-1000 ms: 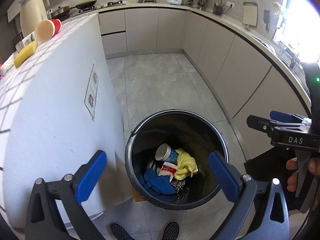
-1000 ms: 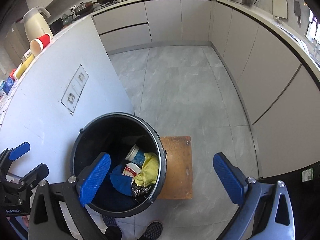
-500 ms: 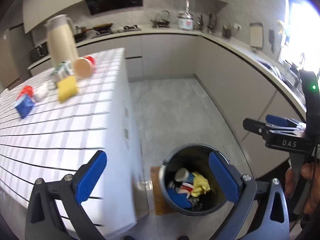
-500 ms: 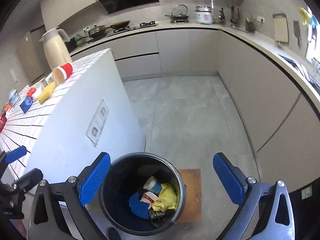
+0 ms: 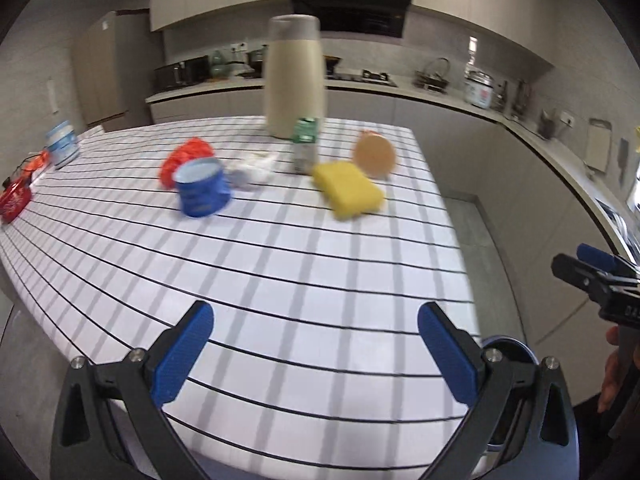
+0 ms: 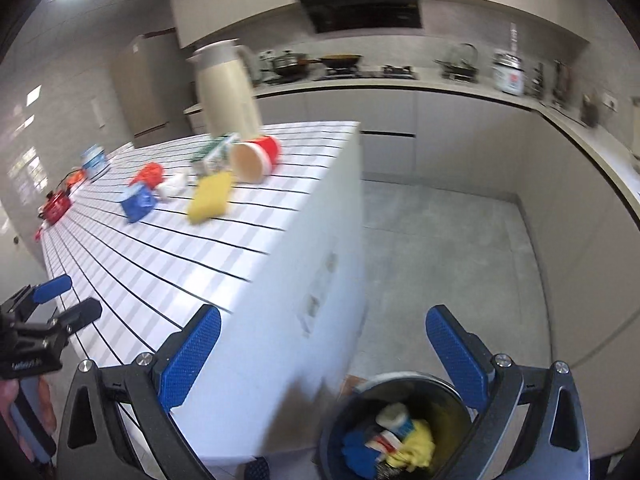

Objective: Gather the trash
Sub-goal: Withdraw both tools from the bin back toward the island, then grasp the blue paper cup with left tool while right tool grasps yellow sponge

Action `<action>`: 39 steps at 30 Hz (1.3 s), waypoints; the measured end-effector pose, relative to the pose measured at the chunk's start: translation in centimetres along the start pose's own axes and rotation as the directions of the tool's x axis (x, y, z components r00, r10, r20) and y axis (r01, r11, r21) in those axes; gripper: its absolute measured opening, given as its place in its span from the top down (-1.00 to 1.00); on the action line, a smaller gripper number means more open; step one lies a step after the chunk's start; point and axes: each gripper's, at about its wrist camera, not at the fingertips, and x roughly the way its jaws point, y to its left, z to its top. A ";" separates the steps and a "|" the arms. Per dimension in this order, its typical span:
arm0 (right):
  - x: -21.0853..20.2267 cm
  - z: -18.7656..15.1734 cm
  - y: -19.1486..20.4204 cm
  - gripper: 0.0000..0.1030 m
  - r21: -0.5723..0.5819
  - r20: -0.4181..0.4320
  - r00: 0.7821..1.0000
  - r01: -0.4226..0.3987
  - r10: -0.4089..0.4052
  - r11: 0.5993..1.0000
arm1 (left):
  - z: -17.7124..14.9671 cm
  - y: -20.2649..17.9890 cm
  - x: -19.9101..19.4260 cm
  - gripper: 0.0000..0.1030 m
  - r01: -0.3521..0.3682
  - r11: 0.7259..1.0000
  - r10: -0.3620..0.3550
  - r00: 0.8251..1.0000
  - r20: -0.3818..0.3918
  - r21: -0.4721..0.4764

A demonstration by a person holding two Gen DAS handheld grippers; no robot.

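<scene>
My left gripper [image 5: 316,354] is open and empty above the near edge of the checked table [image 5: 280,264]. On the table lie a yellow sponge [image 5: 346,195], a blue cup [image 5: 202,187], a tipped red paper cup [image 5: 374,154], a green carton [image 5: 305,145], white crumpled paper [image 5: 252,168] and a red wrapper [image 5: 184,156]. My right gripper [image 6: 324,360] is open and empty above the floor beside the table, over the black trash bin [image 6: 400,432], which holds a cup, blue and yellow rags. The sponge [image 6: 210,198] and red cup [image 6: 256,156] show there too.
A tall cream thermos jug [image 5: 295,80] stands at the table's far end. A blue-white tub [image 5: 62,148] and a small red pot [image 5: 14,200] sit at the far left. Kitchen counters [image 6: 440,80] run along the back and right walls. Grey tiled floor [image 6: 440,248] lies between.
Both grippers have risen and tilted up from over the bin. The left one now faces the table top and its trash; the bin has slid to the bottom of the right view.
</scene>
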 end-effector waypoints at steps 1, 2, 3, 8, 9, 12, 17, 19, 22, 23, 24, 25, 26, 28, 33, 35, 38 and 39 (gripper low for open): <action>0.7 0.6 1.3 -1.00 -0.010 0.002 1.000 -0.008 0.008 1.000 | 0.4 1.5 0.3 -0.99 -0.012 1.000 0.012 1.000 0.004 -0.010; 1.2 1.1 2.3 -1.00 -0.017 0.002 1.000 -0.015 0.015 1.000 | 0.7 2.5 0.7 -0.99 -0.023 1.000 0.023 1.000 0.009 -0.015; 1.9 1.7 3.5 -1.00 -0.026 0.003 1.000 -0.022 0.022 0.999 | 0.8 3.1 0.8 -0.99 -0.026 1.000 0.026 1.000 0.012 -0.017; 5.0 4.3 8.8 -1.00 -0.072 0.004 0.999 -0.037 0.037 0.997 | 2.1 7.6 3.3 -0.99 -0.011 0.999 0.011 1.000 0.012 -0.043; 6.0 4.9 9.9 -1.00 -0.082 -0.001 0.999 -0.034 0.034 0.996 | 2.3 8.1 3.8 -0.99 -0.008 0.999 0.008 1.000 0.008 -0.043; 8.2 6.2 11.7 -1.00 -0.095 -0.013 0.999 -0.033 0.032 0.995 | 3.5 10.1 5.9 -0.97 0.001 0.999 -0.001 1.000 0.000 -0.046; 12.4 8.1 14.1 -1.00 -0.111 -0.050 0.999 -0.020 0.015 0.994 | 5.2 12.4 8.8 -0.92 0.023 0.999 -0.024 1.000 -0.020 -0.030; 14.1 8.5 14.5 -1.00 -0.113 -0.066 0.998 -0.014 0.006 0.994 | 5.9 13.0 10.2 -0.92 0.031 0.999 -0.031 0.999 -0.029 -0.024; 16.3 9.2 15.1 -0.98 -0.112 -0.080 0.997 0.000 -0.008 0.994 | 6.7 13.6 11.7 -0.92 0.040 0.999 -0.040 0.999 -0.034 -0.014; 16.8 9.4 15.2 -0.98 -0.111 -0.083 0.996 0.003 -0.013 0.994 | 7.0 13.7 12.2 -0.92 0.047 0.999 -0.047 0.998 -0.038 -0.014; 17.4 9.6 15.3 -0.98 -0.109 -0.089 0.996 0.008 -0.017 0.994 | 7.2 13.8 12.7 -0.92 0.051 0.999 -0.052 0.998 -0.040 -0.012; 18.1 9.8 15.4 -0.97 -0.108 -0.096 0.995 0.013 -0.023 0.994 | 7.4 14.0 13.2 -0.92 0.057 0.998 -0.057 0.997 -0.043 -0.010; 18.9 10.0 15.4 -0.97 -0.108 -0.104 0.994 0.017 -0.028 0.994 | 7.6 14.0 13.5 -0.91 0.064 0.998 -0.064 0.997 -0.046 -0.010; 20.1 10.3 15.4 -0.96 -0.109 -0.118 0.992 0.022 -0.035 0.994 | 8.0 14.1 14.2 -0.91 0.076 0.997 -0.076 0.996 -0.053 -0.009; 22.6 10.9 15.5 -0.89 -0.117 -0.154 0.987 0.027 -0.045 0.993 | 8.9 14.5 16.1 -0.91 0.104 0.994 -0.105 0.991 -0.079 -0.010; 23.3 10.9 15.4 -0.87 -0.114 -0.161 0.986 0.032 -0.051 0.993 | 9.4 14.5 16.9 -0.89 0.113 0.994 -0.113 0.989 -0.091 -0.007; 24.1 11.0 15.2 -0.85 -0.104 -0.172 0.984 0.031 -0.049 0.994 | 9.6 14.6 17.6 -0.80 0.119 0.993 -0.119 0.988 -0.102 -0.009; 24.3 11.0 15.1 -0.84 -0.101 -0.174 0.983 0.032 -0.049 0.994 | 9.7 14.6 17.7 -0.79 0.127 0.992 -0.127 0.987 -0.103 -0.011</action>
